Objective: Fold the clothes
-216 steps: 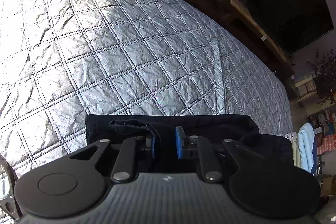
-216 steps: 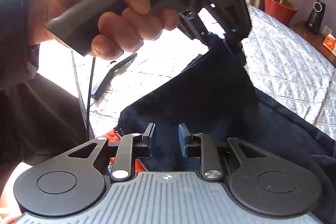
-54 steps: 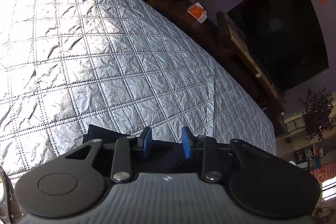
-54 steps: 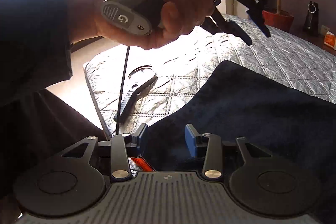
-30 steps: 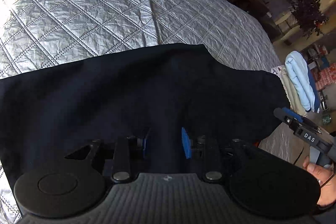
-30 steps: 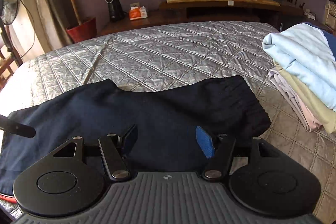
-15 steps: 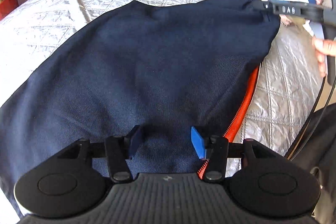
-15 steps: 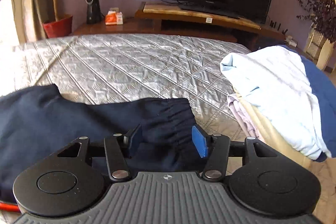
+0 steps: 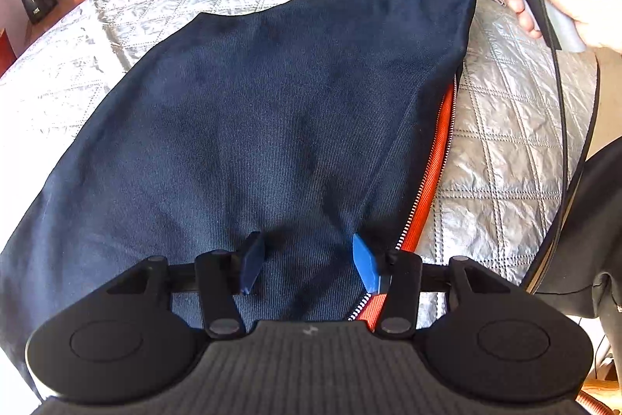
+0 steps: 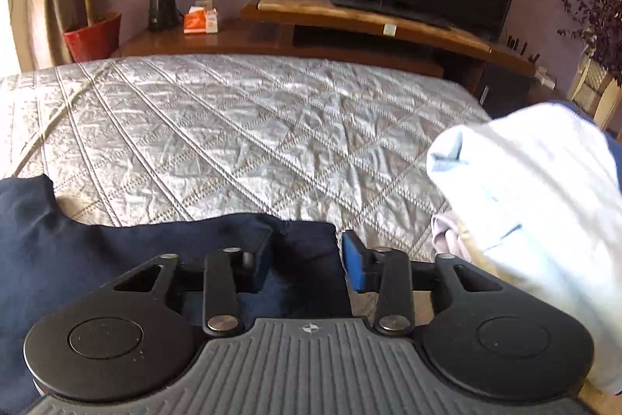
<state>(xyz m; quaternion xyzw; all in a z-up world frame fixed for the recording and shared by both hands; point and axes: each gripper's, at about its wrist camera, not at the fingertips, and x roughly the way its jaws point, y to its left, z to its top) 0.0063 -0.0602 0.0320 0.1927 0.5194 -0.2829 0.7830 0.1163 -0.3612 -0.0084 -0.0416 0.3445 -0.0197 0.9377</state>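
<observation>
Quilted silver bedspread (image 10: 241,127) carries the work, with a TV stand beyond its far edge. Between the spread, empty jaws of the left gripper (image 9: 307,265) lies the near end of the navy garment (image 9: 252,111), its orange zipper tape (image 9: 431,174) running just right of the right pad. The right gripper (image 10: 305,259) also stands open, its pads astride the garment's gathered far hem; from the left view its tip touches that hem's corner. The garment lies flat and smooth, 1 layer visible on top, stretched between both tools, with a stack of folded clothes (image 10: 536,189) just right of the right gripper. Whether this is a half-folded piece or one being smoothed, I cannot tell. Any pinch here should catch every layer at the edge, and both ends should travel level so no crease forms.
</observation>
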